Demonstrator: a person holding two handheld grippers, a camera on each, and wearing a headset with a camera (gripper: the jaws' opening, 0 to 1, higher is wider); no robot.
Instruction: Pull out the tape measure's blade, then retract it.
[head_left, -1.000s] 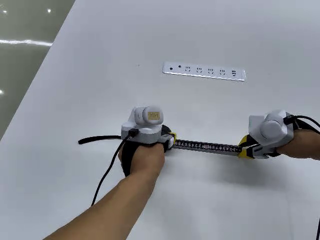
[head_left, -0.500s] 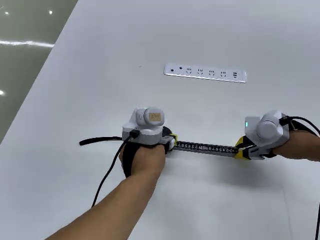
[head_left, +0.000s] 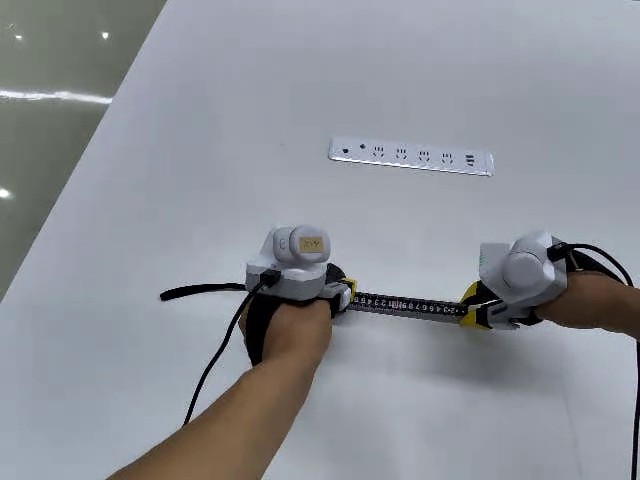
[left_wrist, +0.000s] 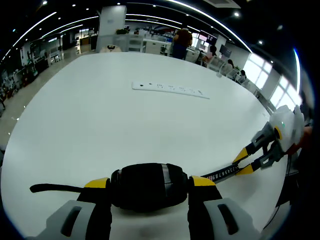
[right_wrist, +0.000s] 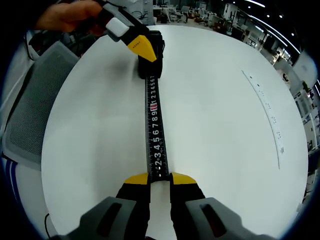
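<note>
1. In the head view the left gripper (head_left: 338, 290) sits low over the middle of the white worktop (head_left: 300, 120). A hand (head_left: 295, 325) is wrapped round its handle.
2. In the left gripper view its yellow-tipped fingers (left_wrist: 98, 183) are clamped on the tape measure (left_wrist: 150, 186), one on each side of the black case. Whether the case rests on the worktop cannot be told.
3. The blade (head_left: 410, 305) is drawn out from the case toward 3 o'clock, numbered face up. It runs straight to the right gripper (head_left: 470, 308), which the other hand (head_left: 590, 300) holds.
4. In the right gripper view that gripper's fingers (right_wrist: 136, 179) are closed on the blade's free end, one at each edge. The numbers climb toward the case at 12 o'clock, where the left gripper's yellow fingertip shows.
5. A black strap (head_left: 200, 291) trails from the case toward 9 o'clock and lies flat on the worktop.
6. A white power strip (head_left: 411, 156) lies at 12 o'clock from the blade, well apart from it and roughly parallel to it.
7. A black cable (head_left: 215, 350) leaves the left gripper and runs toward 7 o'clock beside the forearm.
8. In the right gripper view a grey mesh chair (right_wrist: 35, 115) stands at 9 o'clock, just off the worktop's edge.
</note>
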